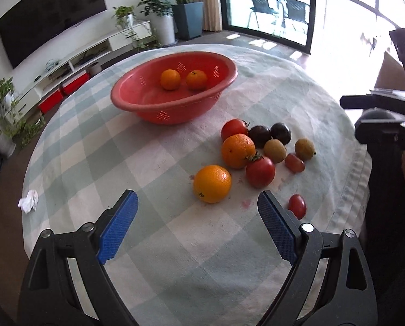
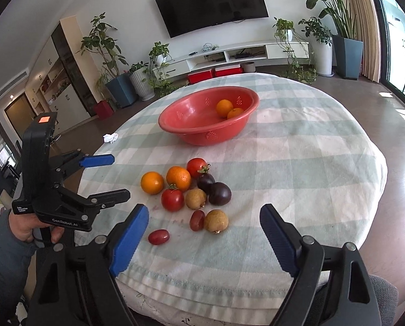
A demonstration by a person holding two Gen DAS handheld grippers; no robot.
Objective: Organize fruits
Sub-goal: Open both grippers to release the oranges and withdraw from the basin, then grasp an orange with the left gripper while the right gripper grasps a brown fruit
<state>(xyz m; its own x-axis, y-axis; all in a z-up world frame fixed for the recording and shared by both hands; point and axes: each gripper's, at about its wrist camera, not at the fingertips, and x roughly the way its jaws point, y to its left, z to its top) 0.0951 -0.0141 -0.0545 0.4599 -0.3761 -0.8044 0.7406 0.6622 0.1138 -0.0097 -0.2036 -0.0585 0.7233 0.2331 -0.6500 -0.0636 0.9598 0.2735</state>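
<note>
We held the left gripper (image 1: pixel 197 198) with its blue pads spread wide and nothing between them, angled down over the checked tablecloth (image 1: pixel 153 244). Just beyond its tips lay an orange (image 1: pixel 212 184), with a small red grape tomato (image 1: pixel 297 206) beside the right pad. The right gripper (image 2: pixel 204 211) stood equally spread and empty above the near edge of the cloth, another grape tomato (image 2: pixel 158 237) just ahead of its left pad. Past that sat the loose cluster: tomatoes (image 2: pixel 172 199), a second orange (image 2: pixel 178 178), two brown longan-like fruits (image 2: pixel 216 220) and two dark plums (image 2: pixel 220 193). Farthest off stood the red basin (image 2: pixel 199 133), holding two tangerines (image 2: pixel 224 108).
</note>
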